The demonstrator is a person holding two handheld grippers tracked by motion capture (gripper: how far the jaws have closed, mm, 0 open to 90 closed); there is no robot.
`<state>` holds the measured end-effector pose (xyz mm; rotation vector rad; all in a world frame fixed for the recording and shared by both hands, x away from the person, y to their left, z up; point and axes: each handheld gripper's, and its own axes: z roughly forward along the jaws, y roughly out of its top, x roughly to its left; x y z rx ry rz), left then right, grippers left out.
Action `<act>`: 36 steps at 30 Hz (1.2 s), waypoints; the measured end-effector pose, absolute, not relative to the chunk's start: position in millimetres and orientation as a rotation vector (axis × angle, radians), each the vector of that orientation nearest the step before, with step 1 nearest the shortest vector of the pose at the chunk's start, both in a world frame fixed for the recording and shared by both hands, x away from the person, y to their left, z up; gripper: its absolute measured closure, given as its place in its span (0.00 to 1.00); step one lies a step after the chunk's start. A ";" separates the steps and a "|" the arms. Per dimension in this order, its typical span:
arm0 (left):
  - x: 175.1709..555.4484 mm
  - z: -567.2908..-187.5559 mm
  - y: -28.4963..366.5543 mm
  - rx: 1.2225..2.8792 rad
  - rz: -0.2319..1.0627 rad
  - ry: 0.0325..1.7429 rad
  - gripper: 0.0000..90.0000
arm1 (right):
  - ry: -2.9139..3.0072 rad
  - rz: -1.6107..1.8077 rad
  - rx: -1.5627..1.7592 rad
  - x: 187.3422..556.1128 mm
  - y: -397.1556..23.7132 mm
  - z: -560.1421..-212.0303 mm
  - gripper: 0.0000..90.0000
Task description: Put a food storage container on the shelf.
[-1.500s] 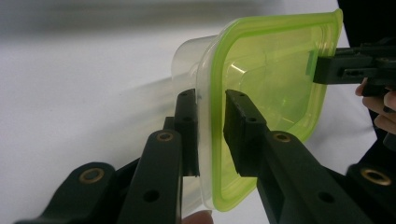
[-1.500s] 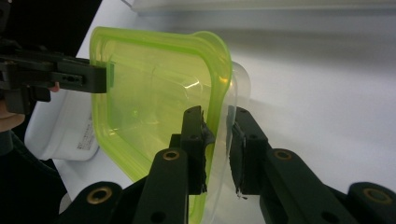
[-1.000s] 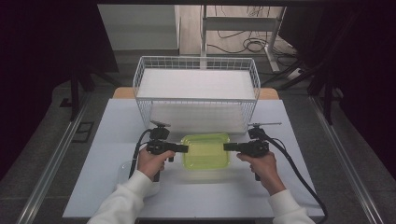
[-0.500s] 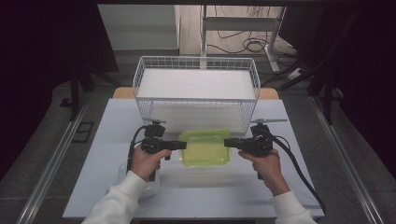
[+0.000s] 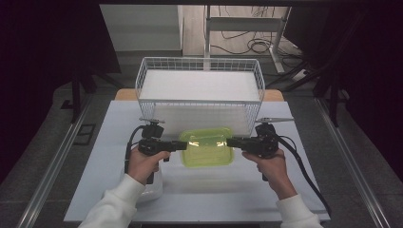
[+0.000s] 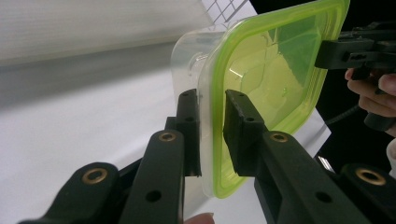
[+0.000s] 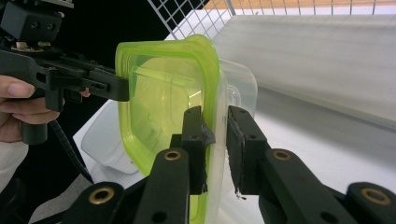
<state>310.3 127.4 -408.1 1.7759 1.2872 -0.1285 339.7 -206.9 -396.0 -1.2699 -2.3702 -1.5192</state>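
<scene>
Two hand-held grippers are sharing one load at this moment. Starting at the left of the high view, the left gripper [image 5: 183, 145] is clamping the left edge of a clear plastic container with a green lid [image 5: 207, 146]; in the left gripper view its jaws are pinching the lid rim and container wall between them, with the pads [image 6: 236, 122] pressing on the green lid [image 6: 275, 70]. At the centre, the container is hanging between the two tools, level and above the white table [image 5: 104, 142], just in front of the white wire basket [image 5: 199, 80] and not yet over its rim. At the right, the right gripper [image 5: 232, 142] is gripping the opposite edge in the same manner, jaws closed on rim and wall in the right gripper view [image 7: 215, 140]. A second clear container [image 5: 153, 184] is resting on the table beside the person's left hand [image 5: 145, 164]. Assessment: grasping and lifting appear done; what appears to remain is carrying the container forward over the near basket wall, lowering it inside and releasing both grips. The basket is holding nothing as yet.
</scene>
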 end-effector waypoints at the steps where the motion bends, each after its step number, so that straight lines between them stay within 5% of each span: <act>1: 310.3 -406.9 127.9 1.779 -0.125 1.286 0.85 | -2.368 -1.522 -1.269 339.5 -206.6 -395.2 0.86; 36: 321.5 -334.2 143.2 1.725 -0.050 1.186 0.88 | -2.375 -1.686 -1.174 351.6 -201.0 -331.1 0.86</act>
